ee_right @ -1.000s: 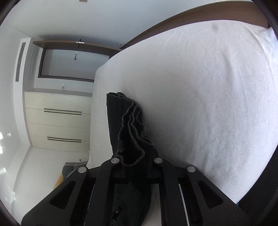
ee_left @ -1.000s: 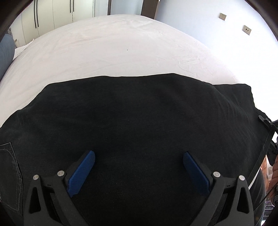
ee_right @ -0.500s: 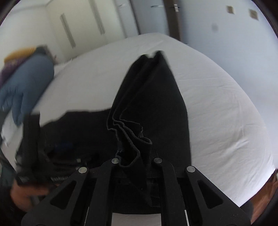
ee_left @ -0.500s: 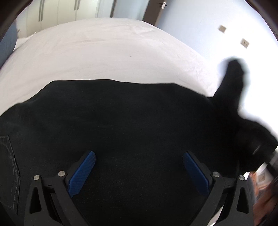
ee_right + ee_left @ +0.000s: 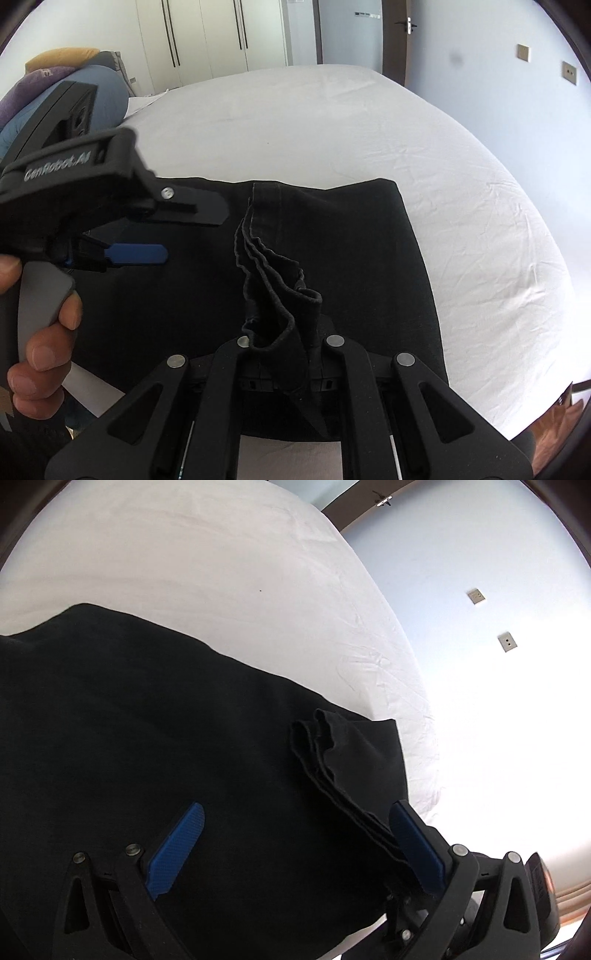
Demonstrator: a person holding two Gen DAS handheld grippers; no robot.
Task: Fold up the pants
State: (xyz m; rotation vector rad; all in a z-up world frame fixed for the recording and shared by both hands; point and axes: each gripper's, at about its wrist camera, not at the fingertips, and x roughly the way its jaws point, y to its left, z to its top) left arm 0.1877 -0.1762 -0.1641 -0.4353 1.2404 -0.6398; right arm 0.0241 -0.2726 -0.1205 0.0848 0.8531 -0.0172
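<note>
We've got one pair of black pants (image 5: pixel 332 236) spread across the near part of the white bed (image 5: pixel 369 122), a dark slab with a straight edge on the right and a wavy far edge. In the right wrist view, the right gripper (image 5: pixel 284 341) has its fingers clamped tight on a bunched stack of hems (image 5: pixel 280 280), several layered edges fanning up from the grip and lying back over the flat cloth. Two grippers in play: the left gripper (image 5: pixel 295 834) has its blue-padded fingers (image 5: pixel 177 842) spread wide with nothing pinched, hovering just above the fabric, and the hem stack runs right beside its right-hand finger. From the right wrist view we see a hand (image 5: pixel 40 332) wrapped around that left gripper's grey handle. One bed, two wall sockets (image 5: pixel 508 642) beyond it, a wardrobe (image 5: pixel 207 33) and a pile of pillows (image 5: pixel 55 74) at the far left. The waistband end of the pants is cut off at the left of the left wrist view, and the black cloth swallows most seams and folds.
</note>
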